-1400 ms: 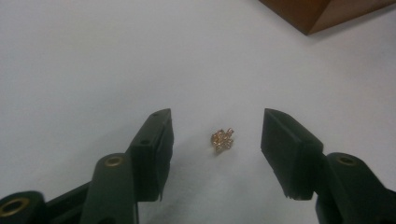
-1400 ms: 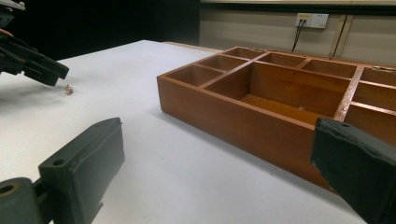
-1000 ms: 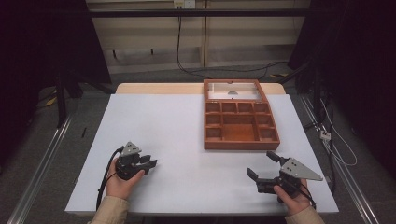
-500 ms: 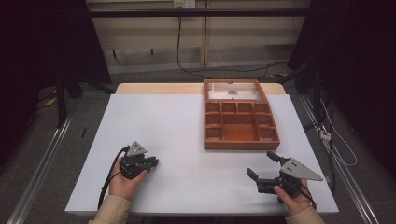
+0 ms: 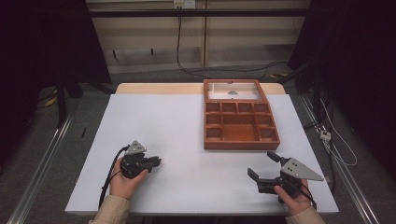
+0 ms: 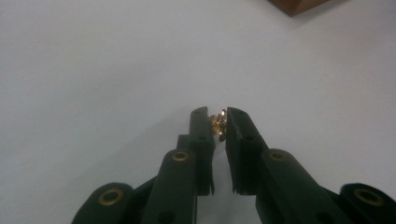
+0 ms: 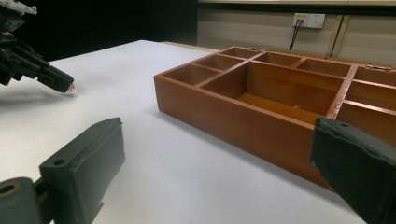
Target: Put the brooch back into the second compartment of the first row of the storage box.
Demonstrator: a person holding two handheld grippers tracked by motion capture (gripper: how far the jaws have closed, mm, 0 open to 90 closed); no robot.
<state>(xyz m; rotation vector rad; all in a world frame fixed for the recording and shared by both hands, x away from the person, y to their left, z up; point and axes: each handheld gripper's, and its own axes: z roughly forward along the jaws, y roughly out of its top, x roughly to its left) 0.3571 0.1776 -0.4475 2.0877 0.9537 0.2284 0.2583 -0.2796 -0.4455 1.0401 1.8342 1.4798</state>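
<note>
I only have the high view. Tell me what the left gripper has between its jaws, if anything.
Observer: The left gripper is pinching a small shiny gold-coloured metal piece at its very tips; it is too small to identify further.
Operator: Confirm the right one is empty.
Observer: The right gripper stands wide open with nothing between its jaws, facing the near wall of the brown wooden compartment box.
Operator: Check the big middle compartment for me.
Observer: From the right gripper view, its floor looks bare apart from a tiny dark speck that I cannot make out.
</note>
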